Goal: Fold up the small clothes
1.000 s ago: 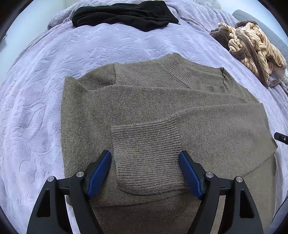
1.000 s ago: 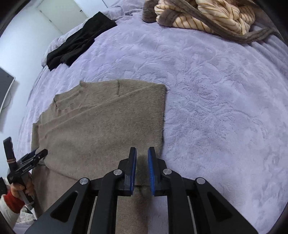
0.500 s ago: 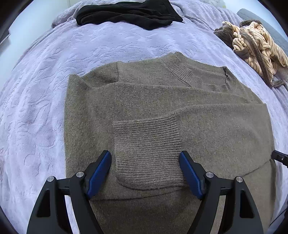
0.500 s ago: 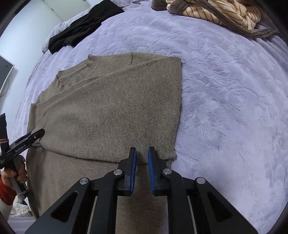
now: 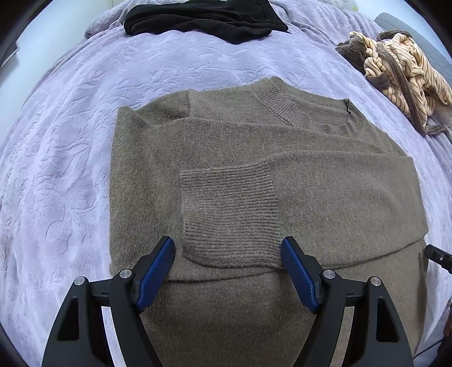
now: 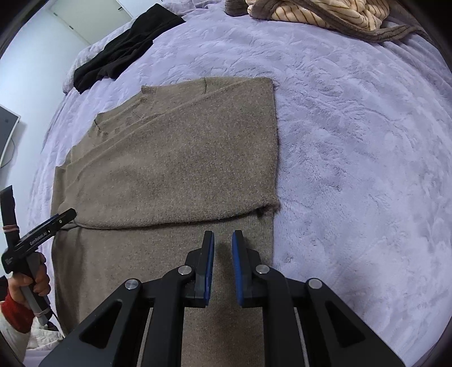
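Observation:
A brown knit sweater (image 5: 254,158) lies flat on the lavender bed cover, both sleeves folded across its chest. The ribbed cuff (image 5: 228,217) of the top sleeve lies between the tips of my left gripper (image 5: 227,254), which is open wide and holds nothing. In the right wrist view the sweater (image 6: 175,158) shows with its folded sleeve edge crossing the body. My right gripper (image 6: 223,240) hovers over the lower body near the right edge, jaws nearly together with a narrow gap, holding nothing. The left gripper (image 6: 60,218) shows at the sweater's left edge there.
A black garment (image 5: 203,17) lies at the far end of the bed. A striped cream and brown garment (image 5: 401,65) is heaped at the far right. The lavender bed cover (image 6: 367,141) stretches to the right of the sweater.
The right gripper has drawn back toward the sweater's lower body, away from the folded sleeve edge. The left gripper stays open around the cuff, barely moved.

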A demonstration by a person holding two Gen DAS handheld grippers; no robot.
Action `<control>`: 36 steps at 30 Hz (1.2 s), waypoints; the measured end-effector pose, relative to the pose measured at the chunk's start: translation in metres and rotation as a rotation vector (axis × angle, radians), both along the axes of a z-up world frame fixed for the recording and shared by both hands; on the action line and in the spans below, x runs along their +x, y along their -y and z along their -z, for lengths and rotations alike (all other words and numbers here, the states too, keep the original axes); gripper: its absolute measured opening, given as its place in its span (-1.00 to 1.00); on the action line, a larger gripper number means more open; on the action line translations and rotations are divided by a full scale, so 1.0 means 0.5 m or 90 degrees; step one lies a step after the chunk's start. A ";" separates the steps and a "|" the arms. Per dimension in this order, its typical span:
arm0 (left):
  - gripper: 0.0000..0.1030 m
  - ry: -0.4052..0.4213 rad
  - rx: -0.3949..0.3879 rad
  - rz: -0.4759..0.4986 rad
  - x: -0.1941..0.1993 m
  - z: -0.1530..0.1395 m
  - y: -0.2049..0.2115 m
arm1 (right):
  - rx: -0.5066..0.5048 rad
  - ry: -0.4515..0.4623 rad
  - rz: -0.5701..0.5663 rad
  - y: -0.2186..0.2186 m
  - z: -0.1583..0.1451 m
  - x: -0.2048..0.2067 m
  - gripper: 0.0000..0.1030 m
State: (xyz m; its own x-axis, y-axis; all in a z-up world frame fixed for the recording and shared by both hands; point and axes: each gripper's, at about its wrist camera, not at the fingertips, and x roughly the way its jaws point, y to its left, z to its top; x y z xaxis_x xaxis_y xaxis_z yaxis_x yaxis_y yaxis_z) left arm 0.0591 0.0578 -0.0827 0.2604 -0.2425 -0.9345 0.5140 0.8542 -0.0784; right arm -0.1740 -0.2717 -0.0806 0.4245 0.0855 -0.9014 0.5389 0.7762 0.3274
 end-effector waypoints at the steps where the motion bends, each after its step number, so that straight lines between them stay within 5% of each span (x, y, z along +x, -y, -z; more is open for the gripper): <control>1: 0.53 -0.002 0.001 0.001 -0.003 -0.002 -0.001 | 0.002 0.001 0.000 -0.002 0.000 0.000 -0.72; 11: 0.53 -0.012 0.026 0.021 -0.055 -0.012 -0.028 | 0.034 0.003 0.000 -0.021 0.004 -0.011 -0.72; 30: 0.53 -0.034 0.057 -0.047 -0.129 -0.049 -0.070 | 0.100 -0.013 -0.045 -0.009 0.002 -0.010 -0.71; 32: 0.53 -0.033 0.061 -0.057 -0.135 -0.053 -0.072 | 0.105 -0.017 -0.057 -0.008 0.001 -0.005 -0.57; 34: 0.53 -0.037 0.059 -0.064 -0.139 -0.057 -0.070 | 0.108 -0.016 -0.070 -0.009 -0.002 -0.001 0.09; 36: 0.53 -0.040 0.058 -0.071 -0.146 -0.062 -0.072 | 0.112 -0.010 -0.078 -0.010 -0.006 0.001 0.14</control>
State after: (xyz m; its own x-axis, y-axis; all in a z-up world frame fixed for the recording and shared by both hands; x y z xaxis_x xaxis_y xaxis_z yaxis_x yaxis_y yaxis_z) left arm -0.0138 0.0938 -0.0516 0.2213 -0.1291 -0.9666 0.4113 0.9111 -0.0275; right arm -0.1735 -0.2668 -0.0776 0.3870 0.2921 -0.8746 0.4506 0.7676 0.4558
